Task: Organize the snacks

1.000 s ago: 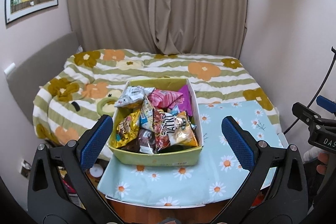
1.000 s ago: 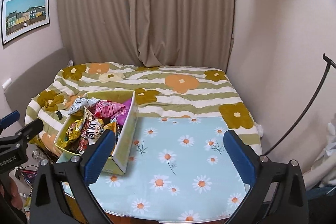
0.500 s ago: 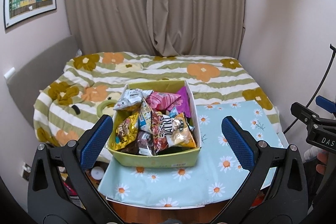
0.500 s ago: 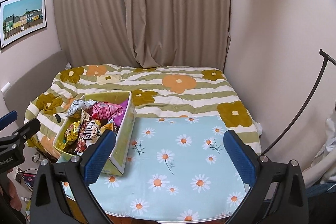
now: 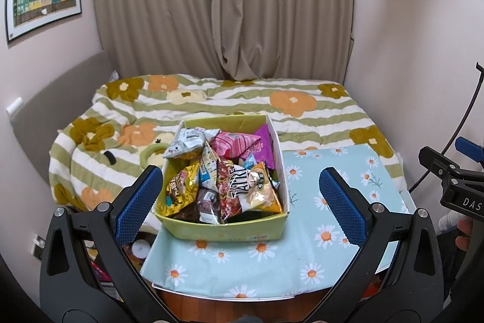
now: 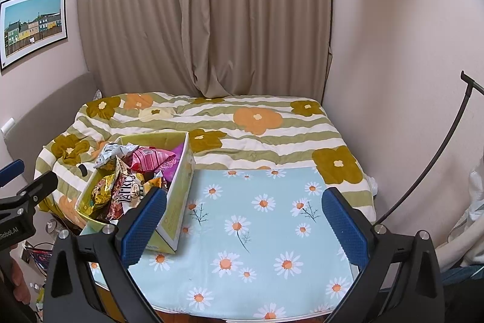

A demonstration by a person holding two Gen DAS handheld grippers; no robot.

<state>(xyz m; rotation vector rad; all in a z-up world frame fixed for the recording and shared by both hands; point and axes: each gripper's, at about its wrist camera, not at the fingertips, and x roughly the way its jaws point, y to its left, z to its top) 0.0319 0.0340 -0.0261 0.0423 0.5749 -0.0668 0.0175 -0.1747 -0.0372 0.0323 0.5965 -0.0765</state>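
Both your left gripper (image 5: 237,202) and right gripper (image 6: 242,224) gape empty; crinkly foil snack bags (image 5: 224,174) heaped loose in the yellow-green cardboard box (image 5: 224,229) could spill when you grab one

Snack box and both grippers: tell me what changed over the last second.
Nothing was grasped or released. Both cameras drew back and rose slightly, so the snack box sits a little smaller and higher in the left wrist view. The left gripper and right gripper stay open and empty. The packets remain piled in the box on the daisy cloth.
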